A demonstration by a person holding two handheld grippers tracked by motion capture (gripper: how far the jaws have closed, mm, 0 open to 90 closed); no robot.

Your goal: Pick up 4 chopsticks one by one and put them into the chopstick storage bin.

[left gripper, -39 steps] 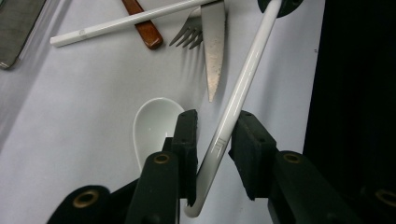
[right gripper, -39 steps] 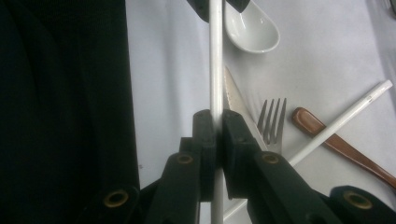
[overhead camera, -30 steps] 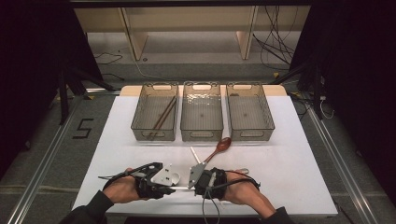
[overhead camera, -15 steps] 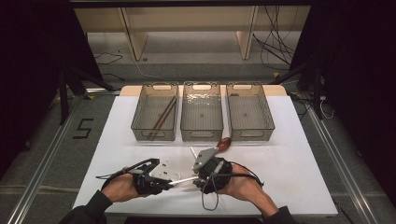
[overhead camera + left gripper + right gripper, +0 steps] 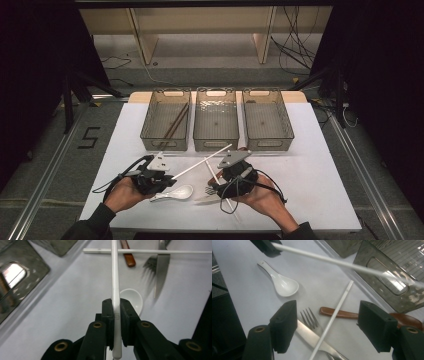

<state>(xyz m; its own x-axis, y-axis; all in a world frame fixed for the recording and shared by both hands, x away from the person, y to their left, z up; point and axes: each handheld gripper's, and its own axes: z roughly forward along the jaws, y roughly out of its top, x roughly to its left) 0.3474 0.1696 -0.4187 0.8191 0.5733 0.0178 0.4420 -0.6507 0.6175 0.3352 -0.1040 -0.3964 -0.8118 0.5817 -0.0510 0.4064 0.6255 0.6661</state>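
Left tool (image 5: 115,315) clamping white chopstick (image 5: 114,277), right tool (image 5: 332,325) open

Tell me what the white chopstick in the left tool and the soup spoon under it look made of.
White chopstick: smooth, glossy, uniformly white, likely plastic or melamine. Soup spoon: glossy white with soft highlights, probably glazed ceramic, though melamine would look alike. The left tool is shut on the chopstick.

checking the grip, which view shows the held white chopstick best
The left gripper view: the white chopstick sits clamped between the left tool's pads. The high view shows it small; the right gripper view shows its raised shaft.
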